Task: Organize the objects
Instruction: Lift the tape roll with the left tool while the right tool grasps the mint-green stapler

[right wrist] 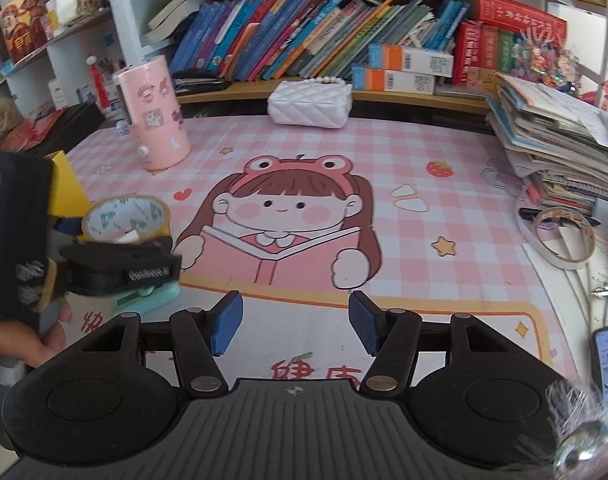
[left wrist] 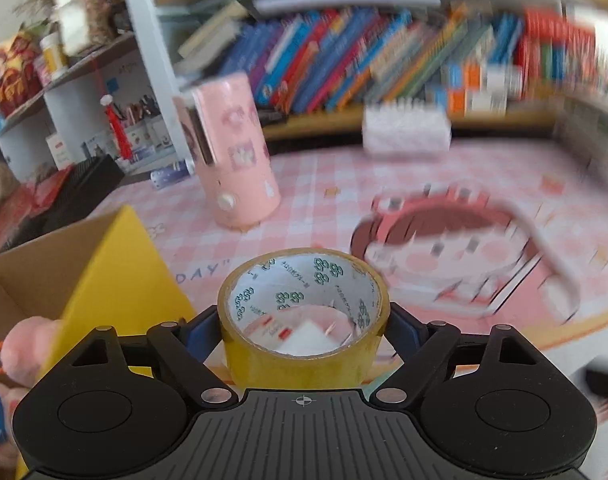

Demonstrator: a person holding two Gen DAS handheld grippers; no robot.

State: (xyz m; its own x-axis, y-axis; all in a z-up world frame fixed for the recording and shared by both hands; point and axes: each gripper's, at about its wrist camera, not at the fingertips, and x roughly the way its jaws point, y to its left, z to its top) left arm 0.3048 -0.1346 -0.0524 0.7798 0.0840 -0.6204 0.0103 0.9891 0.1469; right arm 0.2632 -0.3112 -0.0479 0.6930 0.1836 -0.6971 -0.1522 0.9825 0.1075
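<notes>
Roll of yellowish-brown packing tape with a white printed cardboard core (left wrist: 304, 312) clamped between the blue-padded fingers (left wrist: 202, 334) of the left gripper (left wrist: 304, 332), pads pressing its outer wall from either side; core axis tilted up and forward, open end towards the camera; held clear of the pink checked desk mat with a cartoon girl (right wrist: 383, 152), low above its near left part. Open yellow cardboard box with a brown inside (left wrist: 116, 272) just to the left of the roll and slightly behind it, a pink plush toy (left wrist: 22, 346) already lying within; probably the drop spot, so a short leftward carry and a release over the opening; left hand plainly the nearer one. Seen from the right wrist: same roll (right wrist: 124, 216) near the box corner (right wrist: 66, 186); right gripper (right wrist: 294, 326) spread wide, nothing between its pads, hovering over the mat's near edge. Well apart on the right: a thin white tape ring (right wrist: 561, 238) beside a leaning stack of papers and notebooks (right wrist: 555, 136); tall pink cylindrical container with stickers (right wrist: 154, 114) at the back left; white quilted purse (right wrist: 309, 102) by the bookshelf.
</notes>
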